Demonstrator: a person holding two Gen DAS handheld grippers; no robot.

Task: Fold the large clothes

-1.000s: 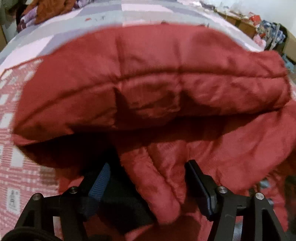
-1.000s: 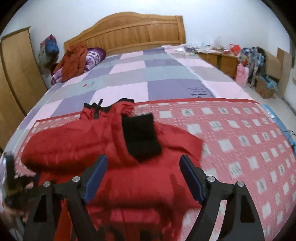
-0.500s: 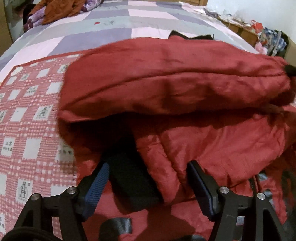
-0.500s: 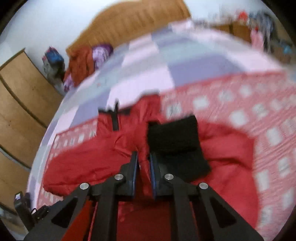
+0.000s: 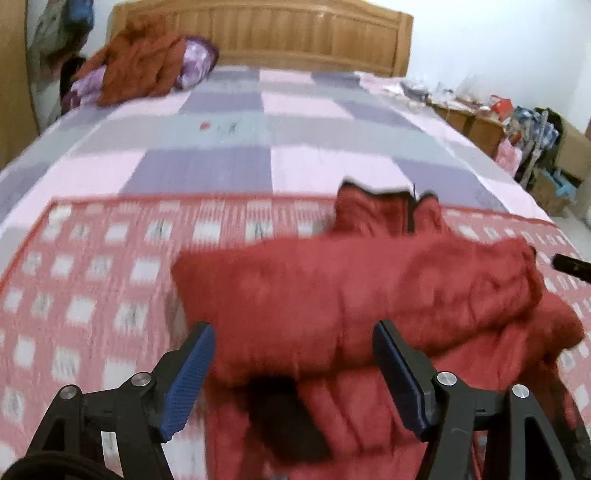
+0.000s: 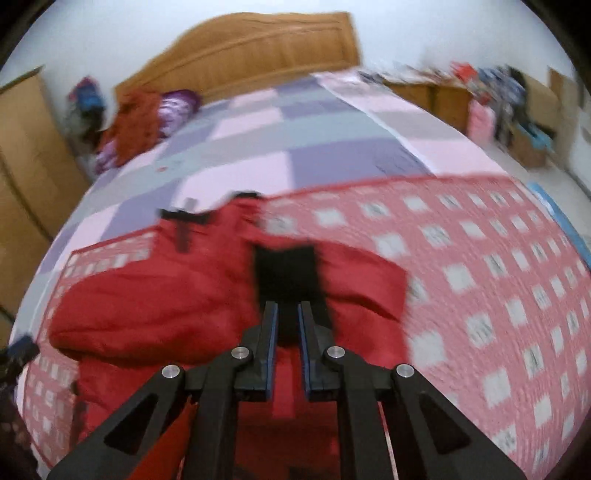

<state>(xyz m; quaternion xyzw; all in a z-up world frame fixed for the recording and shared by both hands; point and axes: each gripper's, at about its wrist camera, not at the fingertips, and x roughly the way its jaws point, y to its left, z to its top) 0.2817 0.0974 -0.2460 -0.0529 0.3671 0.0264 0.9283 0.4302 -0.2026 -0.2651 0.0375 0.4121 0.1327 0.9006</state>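
Observation:
A red puffy jacket (image 5: 369, 302) lies on a red-and-white checked blanket (image 5: 92, 280) on the bed, sleeves folded across its body. Its black collar and zip (image 5: 410, 206) point toward the headboard. My left gripper (image 5: 293, 362) is open and empty, held just in front of the folded left sleeve. In the right wrist view the jacket (image 6: 166, 310) shows a black cuff (image 6: 288, 273) lying on top. My right gripper (image 6: 286, 314) is nearly closed, fingers a narrow gap apart, tips over the black cuff; whether it pinches fabric is unclear.
A wooden headboard (image 5: 258, 33) stands at the far end. A pile of orange and purple clothes (image 5: 147, 66) lies at the bed's far left. A wardrobe (image 6: 26, 166) is on the left. Cluttered low cabinets and boxes (image 6: 498, 107) line the right side.
My left gripper has let go of the sleeve and pulled back and up. My right gripper has closed from wide open and moved over the black cuff.

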